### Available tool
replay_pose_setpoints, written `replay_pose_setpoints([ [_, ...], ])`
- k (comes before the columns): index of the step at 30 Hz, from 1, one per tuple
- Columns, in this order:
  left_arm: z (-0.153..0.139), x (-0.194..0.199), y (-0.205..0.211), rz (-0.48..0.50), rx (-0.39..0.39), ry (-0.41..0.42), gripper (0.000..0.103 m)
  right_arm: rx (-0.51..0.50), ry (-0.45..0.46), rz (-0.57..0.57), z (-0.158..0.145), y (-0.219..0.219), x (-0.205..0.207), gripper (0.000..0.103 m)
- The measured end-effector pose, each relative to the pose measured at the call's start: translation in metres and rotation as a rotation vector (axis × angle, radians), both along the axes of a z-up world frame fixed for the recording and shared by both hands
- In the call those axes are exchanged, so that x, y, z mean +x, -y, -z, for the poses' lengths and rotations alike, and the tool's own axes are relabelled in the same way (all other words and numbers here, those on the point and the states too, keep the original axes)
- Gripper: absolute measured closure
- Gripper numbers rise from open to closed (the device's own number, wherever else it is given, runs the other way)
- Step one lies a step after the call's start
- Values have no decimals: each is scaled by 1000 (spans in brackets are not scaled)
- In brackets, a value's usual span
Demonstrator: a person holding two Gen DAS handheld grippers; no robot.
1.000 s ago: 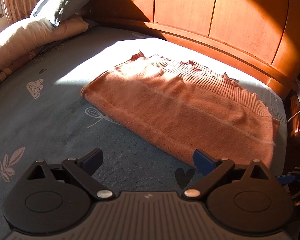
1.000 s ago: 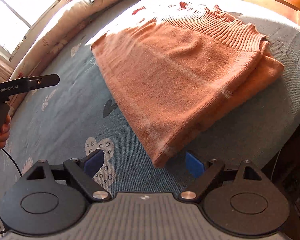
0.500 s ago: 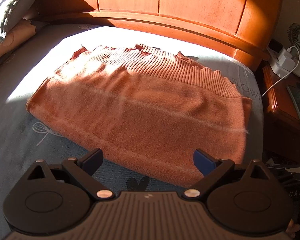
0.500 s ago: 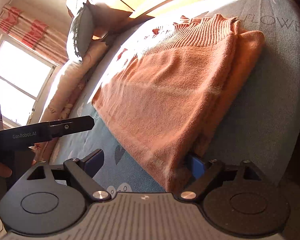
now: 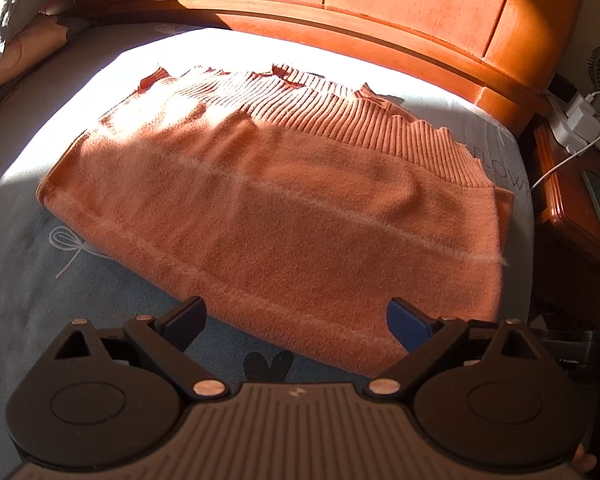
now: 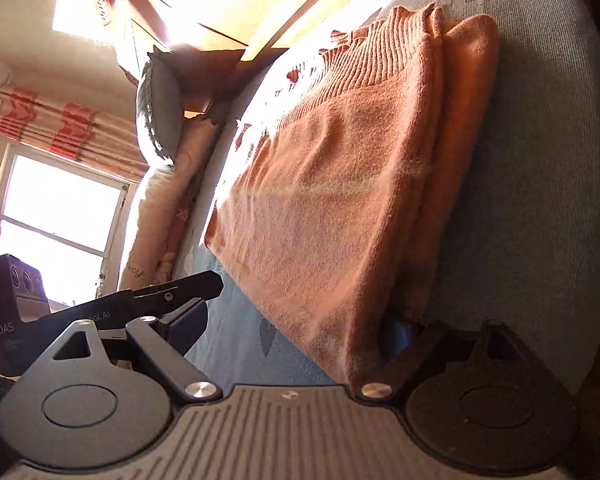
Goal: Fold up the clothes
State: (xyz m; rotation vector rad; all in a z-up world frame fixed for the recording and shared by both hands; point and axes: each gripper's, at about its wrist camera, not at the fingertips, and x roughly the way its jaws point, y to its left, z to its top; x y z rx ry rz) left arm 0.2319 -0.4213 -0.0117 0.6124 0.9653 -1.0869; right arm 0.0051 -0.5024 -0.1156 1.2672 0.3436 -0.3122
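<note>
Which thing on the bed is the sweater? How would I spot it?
Find the big wooden headboard, then look down at the grey-blue bedsheet in front of it. The sweater lies there folded flat, the only fuzzy orange thing on the sheet, with a ribbed band along its far edge.

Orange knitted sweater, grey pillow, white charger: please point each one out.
Orange knitted sweater [image 5: 284, 208]: left wrist view, middle of top layer.
Grey pillow [image 6: 158, 116]: right wrist view, its face.
White charger [image 5: 576, 114]: left wrist view, plug body.
</note>
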Motion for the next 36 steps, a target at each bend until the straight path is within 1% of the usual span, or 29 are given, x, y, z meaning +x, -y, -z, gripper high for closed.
replay_pose_setpoints([
  [2, 2, -2, 3, 11, 5, -4, 6, 52, 38, -17, 9, 8, 3, 11],
  [5, 2, -7, 7, 45, 5, -7, 6, 162, 111, -70, 20, 1, 0, 11],
  [7, 2, -11, 9, 72, 7, -3, 6, 152, 142, -89, 15, -8, -8, 11],
  [10, 4, -15, 13, 101, 11, -2, 6, 178, 205, -90, 7, -4, -21, 12],
  [12, 5, -18, 15, 117, 12, -4, 6, 181, 217, -101, 3, 1, -23, 12],
  [15, 6, -21, 15, 126, 14, -4, 6, 154, 164, -140, 2, 3, -18, 11],
  [19, 5, -24, 13, 148, 17, 7, 6, 186, 87, -146, 7, -2, -22, 11],
  [21, 4, -24, 8, 166, 22, 34, 6, 184, 39, -173, 3, -7, -24, 11],
  [22, 4, -24, 6, 176, 24, 50, 6, 173, 11, -187, 0, -10, -25, 11],
  [24, 3, -22, 1, 182, 25, 76, 6, 117, -32, -212, -12, -16, -24, 11],
  [25, 2, -20, -1, 178, 22, 82, 6, 87, -39, -235, -21, -17, -21, 11],
  [29, -4, -1, -8, 107, -19, 72, 6, -59, -42, -302, -54, -15, 1, 11],
  [31, -5, 14, -8, 69, -42, 56, 6, -82, -48, -347, -58, -10, 20, 10],
  [34, -7, 36, -9, 12, -73, 40, 6, -81, -168, -405, -50, -15, 31, 10],
  [36, -11, 49, -13, -29, -89, 70, 6, -81, -249, -444, -46, -18, 38, 11],
])
